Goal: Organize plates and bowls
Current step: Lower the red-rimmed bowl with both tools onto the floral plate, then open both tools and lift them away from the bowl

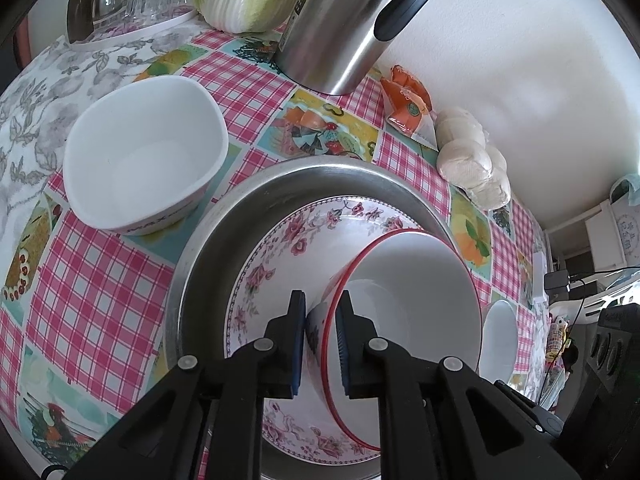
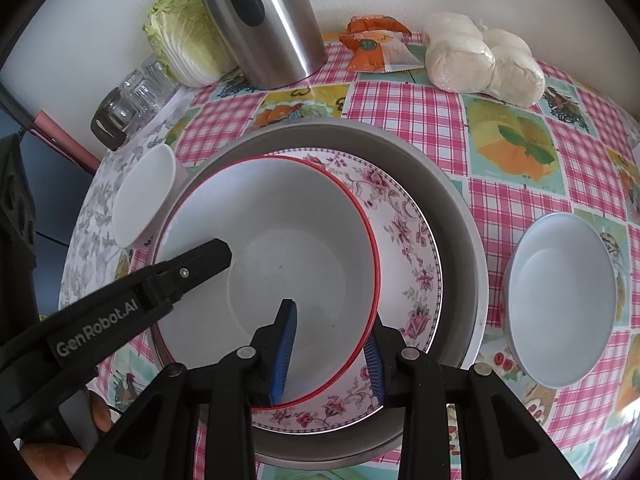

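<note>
Three bowls in play plus one floral plate (image 2: 404, 232) inside a steel basin (image 2: 460, 216): a square white bowl (image 1: 144, 156) off left of the tongs, a pale round bowl (image 2: 560, 300) off right. Red-rimmed bowl (image 2: 280, 248), white inside with a floral outer wall, sitting tilted on the plate between both tools. Left gripper (image 1: 322, 336) nearly together, clamped on its rim; right gripper (image 2: 330, 350) partly apart, straddling the near rim.

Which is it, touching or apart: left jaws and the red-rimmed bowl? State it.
Touching. The left wrist view shows the left gripper with its jaws shut on the wall of the red-rimmed bowl, one blue pad outside, one inside the rim.
</note>
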A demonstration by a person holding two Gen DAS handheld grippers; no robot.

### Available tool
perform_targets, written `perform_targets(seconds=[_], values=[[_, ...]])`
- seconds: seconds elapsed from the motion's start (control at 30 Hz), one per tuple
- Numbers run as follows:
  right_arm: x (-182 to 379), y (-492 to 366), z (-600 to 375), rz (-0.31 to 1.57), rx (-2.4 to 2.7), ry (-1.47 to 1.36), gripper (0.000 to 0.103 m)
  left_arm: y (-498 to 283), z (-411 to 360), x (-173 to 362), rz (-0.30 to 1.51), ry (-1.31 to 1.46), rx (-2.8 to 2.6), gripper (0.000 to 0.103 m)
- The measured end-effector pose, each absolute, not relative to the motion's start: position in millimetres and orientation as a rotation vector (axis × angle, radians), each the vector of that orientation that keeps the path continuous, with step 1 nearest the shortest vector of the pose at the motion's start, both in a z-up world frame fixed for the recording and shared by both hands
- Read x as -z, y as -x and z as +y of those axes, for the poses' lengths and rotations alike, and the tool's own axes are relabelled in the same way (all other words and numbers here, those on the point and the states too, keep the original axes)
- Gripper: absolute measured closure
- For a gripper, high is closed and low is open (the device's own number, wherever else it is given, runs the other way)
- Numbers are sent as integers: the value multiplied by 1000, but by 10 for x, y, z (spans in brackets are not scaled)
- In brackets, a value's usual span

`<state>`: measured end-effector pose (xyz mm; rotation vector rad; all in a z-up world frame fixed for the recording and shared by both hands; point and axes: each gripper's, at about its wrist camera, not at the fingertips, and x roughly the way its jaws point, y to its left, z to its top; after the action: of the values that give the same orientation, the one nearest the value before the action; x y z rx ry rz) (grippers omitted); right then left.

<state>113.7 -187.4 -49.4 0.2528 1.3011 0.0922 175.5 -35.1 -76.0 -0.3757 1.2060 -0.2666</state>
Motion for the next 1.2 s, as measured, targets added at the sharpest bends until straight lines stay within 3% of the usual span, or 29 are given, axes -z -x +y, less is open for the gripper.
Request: perform_targets(seconds=[0.57, 0.7, 0.97, 1.2], values=[[506, -1138, -1887, 1306, -101, -276, 66, -1765, -369, 767, 1213, 362, 266, 86], [462, -1124, -1899, 1313, -93, -287, 66, -1763, -360, 739, 1214, 370, 268, 67], [280, -1094, -1970, 1288, -69, -279, 66, -1710, -315, 551, 1161, 360, 265, 60], [60, -1061, -2065, 1250, -30, -279, 47, -1649, -283, 376, 1114, 341, 253, 43]])
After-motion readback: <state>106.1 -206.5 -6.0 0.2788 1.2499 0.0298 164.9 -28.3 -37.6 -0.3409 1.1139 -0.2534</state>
